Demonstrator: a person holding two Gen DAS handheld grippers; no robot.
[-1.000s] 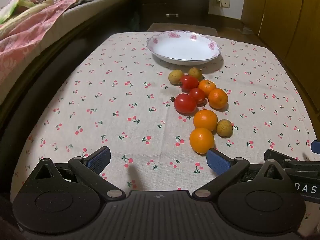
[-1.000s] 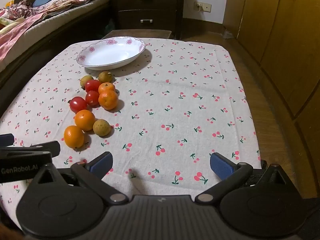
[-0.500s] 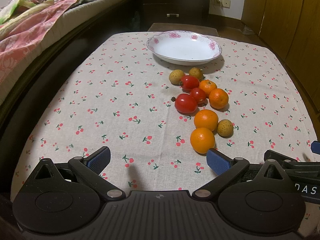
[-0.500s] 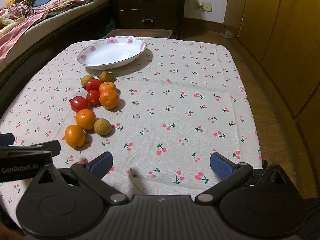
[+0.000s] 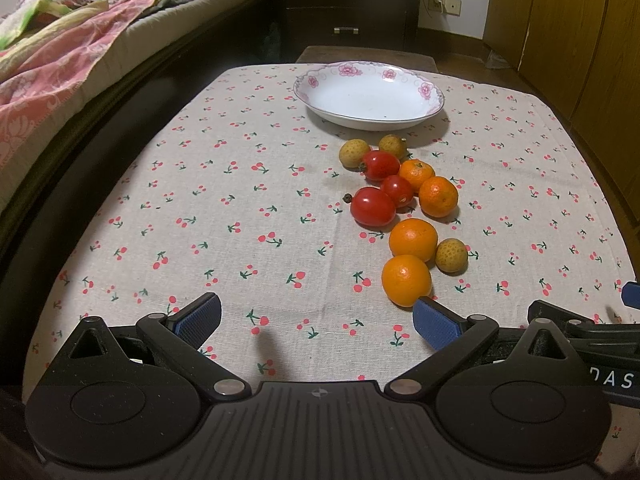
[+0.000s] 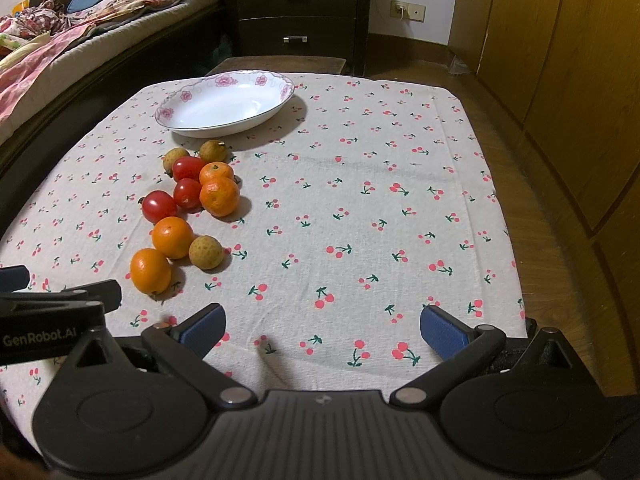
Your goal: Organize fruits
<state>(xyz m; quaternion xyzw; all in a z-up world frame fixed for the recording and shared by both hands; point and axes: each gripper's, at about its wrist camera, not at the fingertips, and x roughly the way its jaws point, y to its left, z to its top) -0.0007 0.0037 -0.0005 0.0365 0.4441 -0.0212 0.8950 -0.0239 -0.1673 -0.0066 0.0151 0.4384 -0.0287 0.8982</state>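
A cluster of fruit lies on the cherry-print tablecloth (image 5: pixel 224 216): several oranges, the nearest (image 5: pixel 406 280) (image 6: pixel 150 271), three red tomatoes, one (image 5: pixel 373 206) (image 6: pixel 159 206), and three small yellow-brown fruits, one (image 5: pixel 451 255) (image 6: pixel 205 252). A white floral plate (image 5: pixel 428 90) (image 6: pixel 192 96) stands empty behind them. My left gripper (image 5: pixel 318 322) is open and empty at the near edge, its right finger just before the nearest orange. My right gripper (image 6: pixel 322 330) is open and empty, to the right of the fruit.
A bed with pink bedding (image 5: pixel 60 56) runs along the table's left side. A dark dresser (image 6: pixel 298 12) stands behind the table. Wooden cabinets (image 6: pixel 560 60) line the right. The tablecloth's right edge (image 6: pixel 508 208) drops to the wooden floor.
Both views have crept slightly; the fruit sits a touch lower in frame. Both grippers stay open and nothing on the table has moved.
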